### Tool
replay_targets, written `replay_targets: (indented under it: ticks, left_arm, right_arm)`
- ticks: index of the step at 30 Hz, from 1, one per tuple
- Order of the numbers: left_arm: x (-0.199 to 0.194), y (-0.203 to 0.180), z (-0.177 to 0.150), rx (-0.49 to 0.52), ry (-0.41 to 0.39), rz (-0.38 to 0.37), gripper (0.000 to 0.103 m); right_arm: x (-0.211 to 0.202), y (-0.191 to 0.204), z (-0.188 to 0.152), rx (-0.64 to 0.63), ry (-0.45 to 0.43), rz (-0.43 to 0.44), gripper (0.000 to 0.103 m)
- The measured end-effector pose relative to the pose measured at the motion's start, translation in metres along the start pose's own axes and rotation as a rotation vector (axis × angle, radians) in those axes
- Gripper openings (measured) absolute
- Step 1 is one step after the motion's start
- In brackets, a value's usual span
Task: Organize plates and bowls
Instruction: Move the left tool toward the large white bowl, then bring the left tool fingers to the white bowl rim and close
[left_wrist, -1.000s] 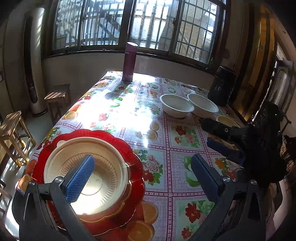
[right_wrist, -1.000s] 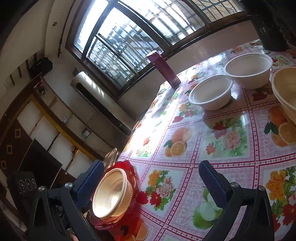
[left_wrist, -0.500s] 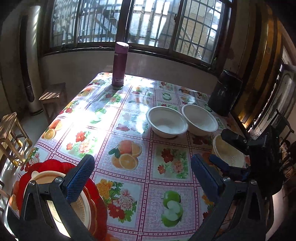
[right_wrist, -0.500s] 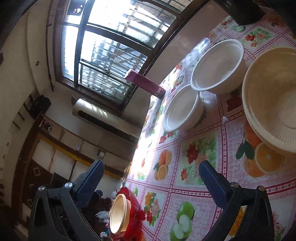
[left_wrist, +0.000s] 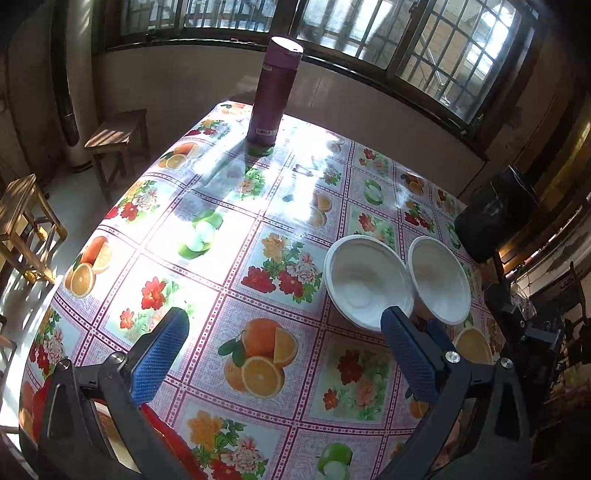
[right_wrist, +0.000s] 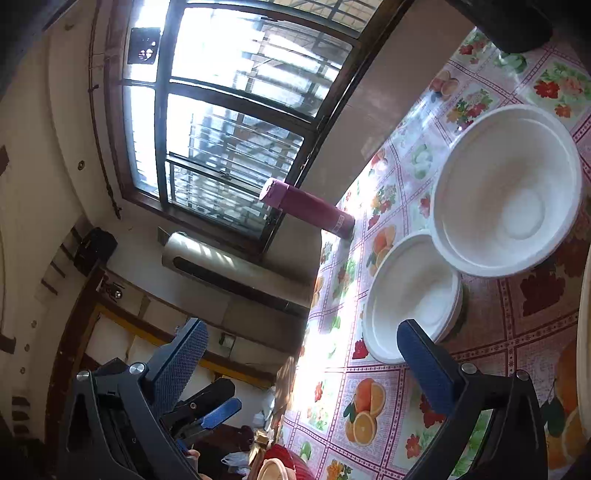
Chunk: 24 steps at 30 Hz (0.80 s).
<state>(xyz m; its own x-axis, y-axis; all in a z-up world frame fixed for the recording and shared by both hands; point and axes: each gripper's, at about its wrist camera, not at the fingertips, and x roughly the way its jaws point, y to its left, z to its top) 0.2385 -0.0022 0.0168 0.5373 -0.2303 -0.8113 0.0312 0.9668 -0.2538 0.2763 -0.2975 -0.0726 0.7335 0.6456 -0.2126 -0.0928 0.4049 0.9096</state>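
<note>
Two empty white bowls (left_wrist: 369, 282) (left_wrist: 439, 278) sit upright, rims touching, on the table.

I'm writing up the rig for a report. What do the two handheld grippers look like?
Both match. The left gripper and right gripper each have a black angular frame ending in two flat fingers faced with blue, cross-hatched pads. Silver screws mark the finger joints. No cables or sleeves show.
</note>
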Motion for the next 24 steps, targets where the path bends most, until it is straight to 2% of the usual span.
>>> replay_targets:
  ticks: [3,5,8,14,22,24]
  left_arm:
    - [0.021,-0.001,0.013,-0.025,0.052,-0.003,0.103]
    - [0.036,-0.004,0.021,-0.023,0.093,-0.020,0.103]
    - [0.051,-0.009,0.029,-0.021,0.108,-0.017,0.103]
    - [0.062,-0.026,0.031,0.086,0.053,0.101,0.103]
    - [0.078,-0.033,0.028,0.091,0.054,0.144,0.103]
    - [0.083,-0.035,0.028,0.103,0.044,0.194,0.103]
  right_arm:
    - [0.004,-0.012,0.006,0.061,0.009,0.029,0.102]
    - [0.001,-0.012,0.008,0.044,-0.016,0.018,0.102]
    - [0.000,-0.012,0.010,0.028,-0.015,-0.008,0.102]
    - [0.004,-0.018,0.011,0.052,0.008,-0.042,0.102]
    - [0.005,-0.025,0.014,0.071,0.020,-0.048,0.102]
    - [0.006,-0.027,0.014,0.070,0.027,-0.058,0.102]
